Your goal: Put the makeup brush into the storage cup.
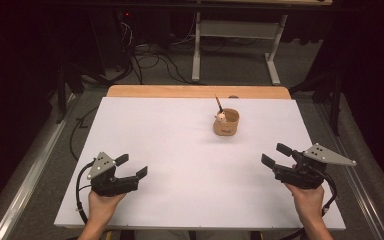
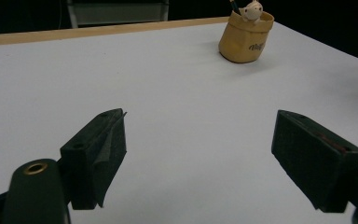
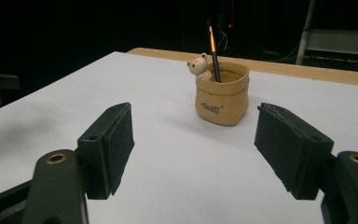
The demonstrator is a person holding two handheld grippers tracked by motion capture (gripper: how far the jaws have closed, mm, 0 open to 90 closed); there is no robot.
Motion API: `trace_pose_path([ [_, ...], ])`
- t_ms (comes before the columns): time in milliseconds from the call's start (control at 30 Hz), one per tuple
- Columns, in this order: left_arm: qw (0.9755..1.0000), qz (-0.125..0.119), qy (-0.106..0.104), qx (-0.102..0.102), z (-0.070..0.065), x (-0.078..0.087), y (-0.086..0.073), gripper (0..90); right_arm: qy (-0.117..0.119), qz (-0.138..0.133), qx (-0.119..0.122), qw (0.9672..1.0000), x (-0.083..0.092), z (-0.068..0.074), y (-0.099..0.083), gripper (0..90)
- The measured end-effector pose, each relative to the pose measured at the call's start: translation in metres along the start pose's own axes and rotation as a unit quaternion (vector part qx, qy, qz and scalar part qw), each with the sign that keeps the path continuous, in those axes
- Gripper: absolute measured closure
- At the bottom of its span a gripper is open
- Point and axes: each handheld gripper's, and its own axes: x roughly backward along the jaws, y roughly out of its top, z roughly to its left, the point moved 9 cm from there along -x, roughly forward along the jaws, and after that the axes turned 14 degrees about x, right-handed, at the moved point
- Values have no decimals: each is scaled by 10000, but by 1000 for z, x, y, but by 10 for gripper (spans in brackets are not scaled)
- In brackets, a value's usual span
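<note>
Both tools stand with jaws spread wide and nothing between them. The left gripper (image 1: 133, 166) and the right gripper (image 1: 275, 154) show blocky matte-black pads. Well ahead of both, between their lines of aim, sits a squat tan pot (image 3: 222, 95), sack-shaped with a soft rolled rim, holding a slim dark pencil (image 3: 213, 52) and a glossy cream bear figure (image 3: 198, 65), on the smooth white table (image 1: 180, 165)

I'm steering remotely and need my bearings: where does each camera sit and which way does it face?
High view: above the near edge, looking forward and down on the table; forearms, left gripper, right gripper.
Left gripper view: between open fingers, toward the pen holder.
Right gripper view: between open fingers, facing it.
All share the pen holder.
</note>
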Motion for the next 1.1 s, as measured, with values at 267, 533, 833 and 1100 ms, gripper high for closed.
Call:
trace_pose_path([
  [267, 10000, -5, -6, -8, 0, 0, 0, 182, 40, 25, 46, 10000, 0, 5, -3, 294],
  [533, 10000, -3, -10, -19, -1, 0, 0, 182, 75, 43, 33, 10000, -1, 10, -8, 292],
  [833, 10000, -8, -9, -15, -1, 0, 0, 181, 88, 90, 56, 9999, -4, 15, -14, 291],
  [1100, 10000, 3, -16, -26, -1, 0, 0, 181, 106, 132, 37, 9999, -6, 17, -20, 290],
])
